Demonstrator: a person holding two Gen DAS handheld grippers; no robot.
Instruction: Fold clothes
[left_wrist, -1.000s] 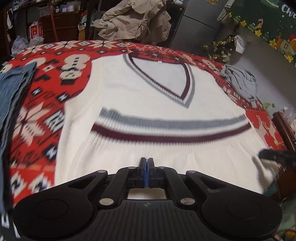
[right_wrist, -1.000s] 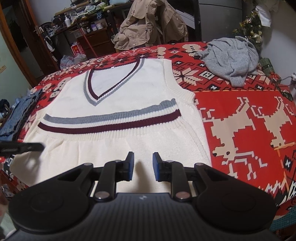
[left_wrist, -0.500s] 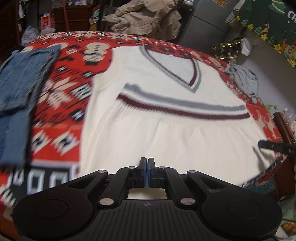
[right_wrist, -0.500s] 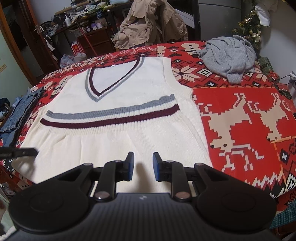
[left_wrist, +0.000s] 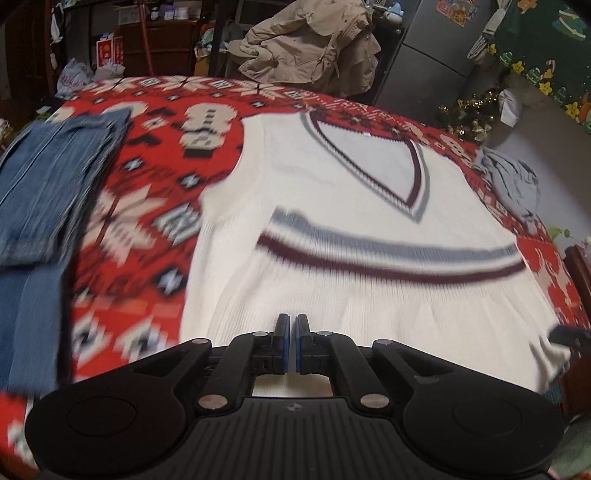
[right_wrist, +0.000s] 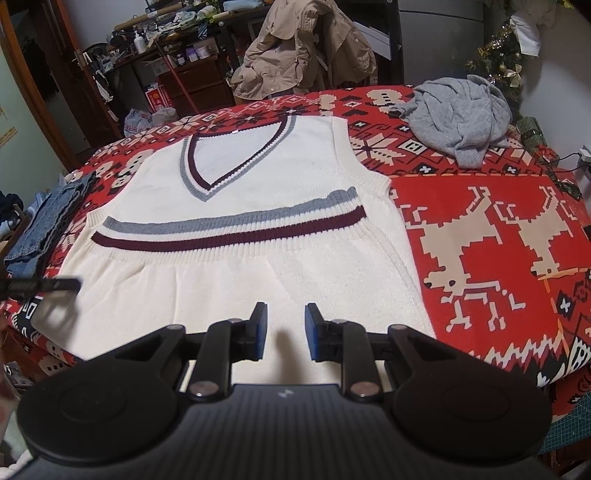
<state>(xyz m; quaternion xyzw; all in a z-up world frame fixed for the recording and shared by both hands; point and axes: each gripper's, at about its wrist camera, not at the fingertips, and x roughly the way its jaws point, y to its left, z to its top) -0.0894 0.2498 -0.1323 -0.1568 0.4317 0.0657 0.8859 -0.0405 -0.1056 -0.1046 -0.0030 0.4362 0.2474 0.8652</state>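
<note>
A white knit vest (right_wrist: 236, 258) with a grey and maroon V-neck lies flat on the red patterned blanket (right_wrist: 480, 229). Its striped ribbed hem is folded up across the chest. In the left wrist view the vest (left_wrist: 332, 206) fills the middle. My left gripper (left_wrist: 291, 321) hovers shut over the vest's near left part, with nothing between its pads. My right gripper (right_wrist: 285, 314) stands open over the vest's near edge, empty. The left gripper (right_wrist: 40, 286) shows blurred at the left edge of the right wrist view.
Folded blue jeans (left_wrist: 48, 192) lie on the blanket left of the vest. A crumpled grey sweater (right_wrist: 461, 114) sits at the far right. A beige jacket (right_wrist: 303, 55) hangs behind the bed, among cluttered shelves. Bare blanket lies right of the vest.
My left gripper has shifted sideways toward the vest's left side, bringing the jeans into its view. The right gripper has stayed still, and the vest has not moved.
</note>
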